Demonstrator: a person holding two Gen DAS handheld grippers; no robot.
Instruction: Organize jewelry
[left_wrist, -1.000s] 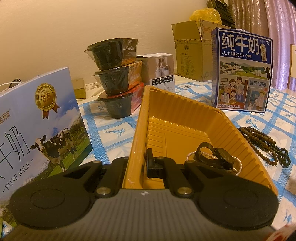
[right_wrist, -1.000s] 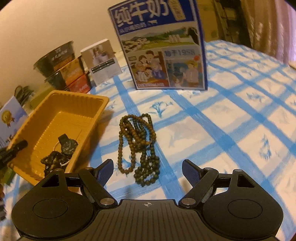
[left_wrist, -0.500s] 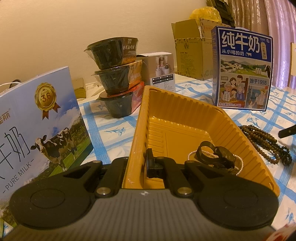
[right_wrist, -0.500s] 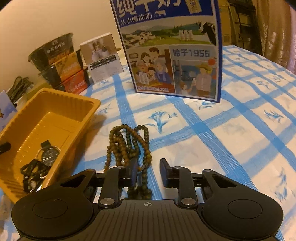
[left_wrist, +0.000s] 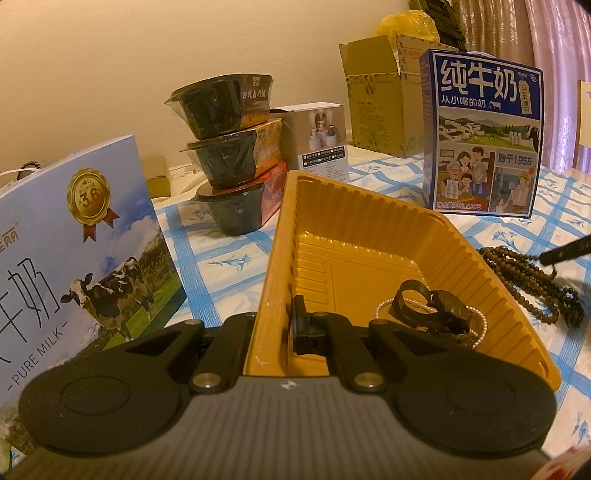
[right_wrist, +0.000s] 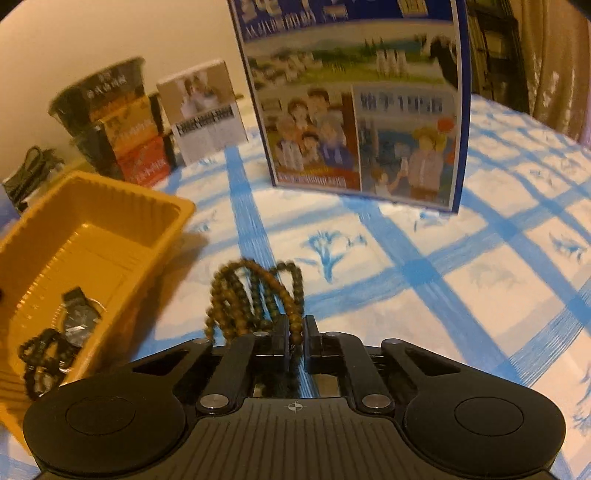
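While the left hand-held gripper (left_wrist: 286, 325) pinches the yellow tray's (left_wrist: 491, 273) near wall, a watch (left_wrist: 439, 306) lies inside; right of the tray, the right hand-held gripper (right_wrist: 295, 341), jaws just closing, clamps the brown bead necklace (right_wrist: 255, 291) on the desk (right_wrist: 461, 280).

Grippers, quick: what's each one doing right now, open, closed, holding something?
Left gripper: shut on the tray wall.
Right gripper: just closed on the beads.

right gripper (right_wrist: 295, 341) clamped on bead necklace (right_wrist: 255, 295), yellow tray (right_wrist: 159, 210) beside
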